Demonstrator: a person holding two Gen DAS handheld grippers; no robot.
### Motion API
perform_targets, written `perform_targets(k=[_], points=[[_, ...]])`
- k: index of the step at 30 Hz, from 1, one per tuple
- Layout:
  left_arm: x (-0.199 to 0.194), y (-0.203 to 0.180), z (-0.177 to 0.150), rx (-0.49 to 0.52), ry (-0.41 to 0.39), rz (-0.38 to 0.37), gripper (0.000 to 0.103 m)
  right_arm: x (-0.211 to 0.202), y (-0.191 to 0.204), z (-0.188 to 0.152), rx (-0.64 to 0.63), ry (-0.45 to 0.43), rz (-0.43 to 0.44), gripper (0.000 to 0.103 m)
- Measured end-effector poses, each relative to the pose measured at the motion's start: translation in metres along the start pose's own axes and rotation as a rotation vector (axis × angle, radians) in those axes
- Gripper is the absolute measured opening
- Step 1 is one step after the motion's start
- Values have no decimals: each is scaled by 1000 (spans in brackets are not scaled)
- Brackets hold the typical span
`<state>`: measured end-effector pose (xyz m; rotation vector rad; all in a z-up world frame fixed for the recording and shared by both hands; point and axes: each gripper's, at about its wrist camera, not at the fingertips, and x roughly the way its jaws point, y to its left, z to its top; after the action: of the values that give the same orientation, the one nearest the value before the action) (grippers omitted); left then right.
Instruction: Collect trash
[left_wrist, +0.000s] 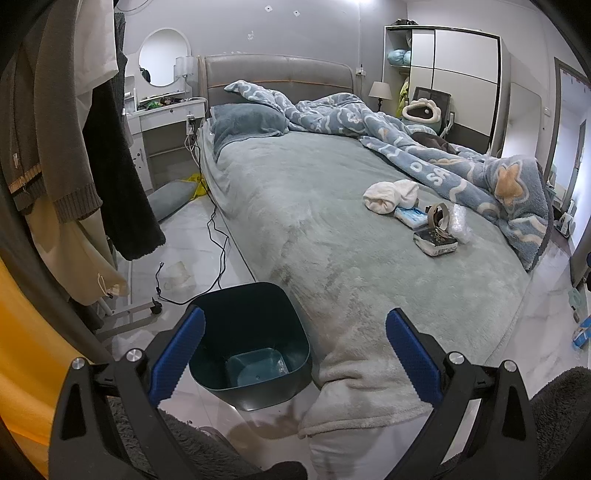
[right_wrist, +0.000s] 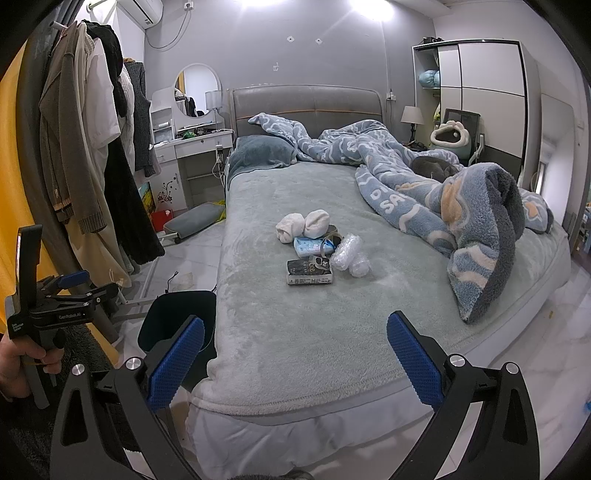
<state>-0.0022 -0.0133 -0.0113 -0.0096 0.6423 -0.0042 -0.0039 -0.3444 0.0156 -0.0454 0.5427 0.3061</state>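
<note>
A dark teal trash bin (left_wrist: 251, 343) stands on the floor by the bed's near left corner, empty; it also shows in the right wrist view (right_wrist: 177, 317). On the grey-green bedspread (right_wrist: 295, 325) lies a small pile: white rolled socks (right_wrist: 303, 225), a blue tissue pack (right_wrist: 308, 246), a tape roll (left_wrist: 439, 216), clear bubble wrap (right_wrist: 347, 254) and a dark crumpled package (right_wrist: 309, 272). My left gripper (left_wrist: 295, 354) is open above the bin. My right gripper (right_wrist: 295, 354) is open over the bed's foot, well short of the pile.
A rumpled blue blanket (right_wrist: 443, 195) covers the bed's right side. A clothes rack with hanging garments (right_wrist: 92, 155) stands at the left. Black cables (left_wrist: 218, 243) trail on the tiled floor. A vanity desk (right_wrist: 192, 147) and a wardrobe (right_wrist: 480, 99) line the far wall.
</note>
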Motion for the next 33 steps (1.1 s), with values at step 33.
perform_targets(k=[33], points=[[1, 0, 1, -2, 6, -2, 100, -1, 1, 1, 2, -3, -3, 100]])
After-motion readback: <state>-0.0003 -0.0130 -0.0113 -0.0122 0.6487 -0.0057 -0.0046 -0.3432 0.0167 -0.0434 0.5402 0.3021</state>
